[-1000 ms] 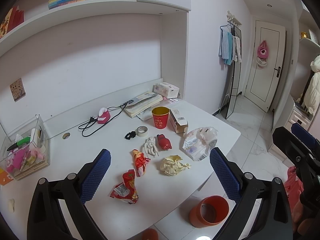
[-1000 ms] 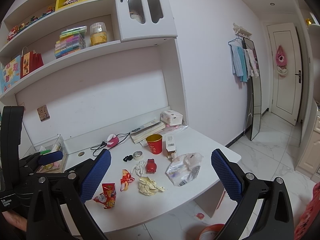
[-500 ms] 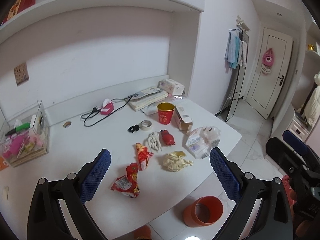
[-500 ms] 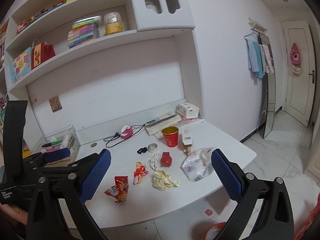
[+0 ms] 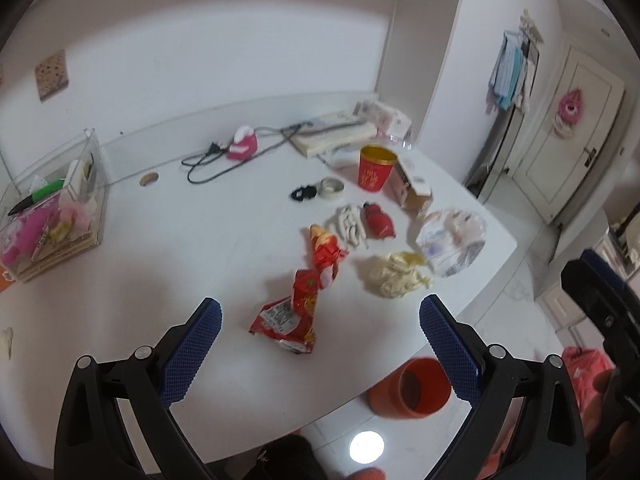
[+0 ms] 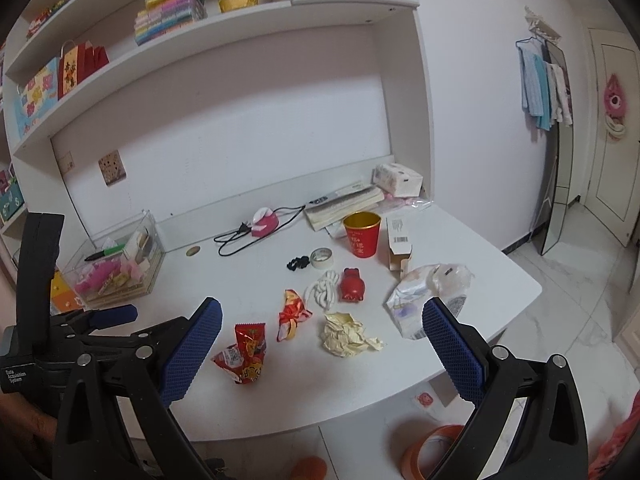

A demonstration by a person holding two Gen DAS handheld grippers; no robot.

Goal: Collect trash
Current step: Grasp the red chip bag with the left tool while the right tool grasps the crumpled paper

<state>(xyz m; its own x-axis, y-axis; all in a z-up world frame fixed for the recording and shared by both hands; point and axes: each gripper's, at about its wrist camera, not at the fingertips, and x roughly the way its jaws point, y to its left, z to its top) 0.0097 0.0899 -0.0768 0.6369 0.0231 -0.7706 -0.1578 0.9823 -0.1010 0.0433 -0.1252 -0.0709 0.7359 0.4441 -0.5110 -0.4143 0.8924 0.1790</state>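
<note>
Trash lies scattered mid-desk; both grippers hover above it with jaws spread wide, holding nothing.

A red snack wrapper lies nearest the left gripper, with crumpled yellowish paper at its 2 o'clock and a clear plastic bag beyond, partly hidden by the right gripper. The orange bin stands on the floor below the desk edge, its rim cut off in the right view.

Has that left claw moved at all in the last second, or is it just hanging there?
Yes. The left claw has come closer to the desk and tipped downward: the red snack wrapper looks larger and the upper shelf has left view.
</note>
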